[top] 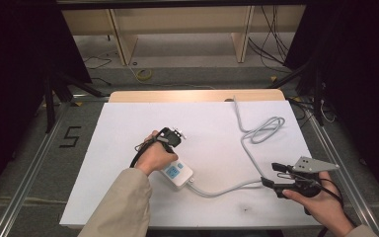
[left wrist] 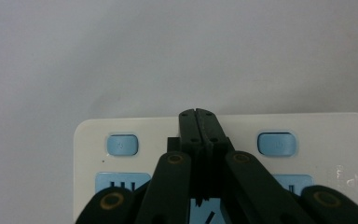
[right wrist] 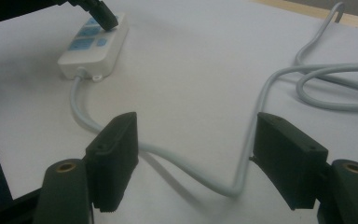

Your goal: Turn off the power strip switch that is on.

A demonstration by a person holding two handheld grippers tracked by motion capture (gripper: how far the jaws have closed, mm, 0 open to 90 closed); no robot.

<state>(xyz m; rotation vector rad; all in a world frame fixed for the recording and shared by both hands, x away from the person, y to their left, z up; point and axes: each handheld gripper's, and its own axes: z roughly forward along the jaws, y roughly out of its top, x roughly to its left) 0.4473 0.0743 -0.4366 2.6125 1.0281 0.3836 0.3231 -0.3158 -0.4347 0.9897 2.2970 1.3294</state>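
A white power strip point(top: 178, 174) with blue buttons lies on the white board. A grey cable point(top: 247, 148) runs from it to the right and loops toward the far edge. My left gripper point(left wrist: 199, 114) is shut, empty, its tips down on the strip point(left wrist: 335, 140) between two blue buttons point(left wrist: 122, 144). The right gripper view shows that same gripper point(right wrist: 105, 20) touching the strip's point(right wrist: 91, 53) top. My right gripper point(top: 272, 175) stands open at the near right. The cable's bend point(right wrist: 235, 184) lies on the board between its jaws point(right wrist: 198, 133), untouched.
The white board point(top: 128, 123) covers a wooden table whose far edge point(top: 192, 95) shows. Metal rails run along both sides. A "5" mark point(top: 70, 137) sits on the floor at left. Loose cables and a shelf frame lie beyond the table.
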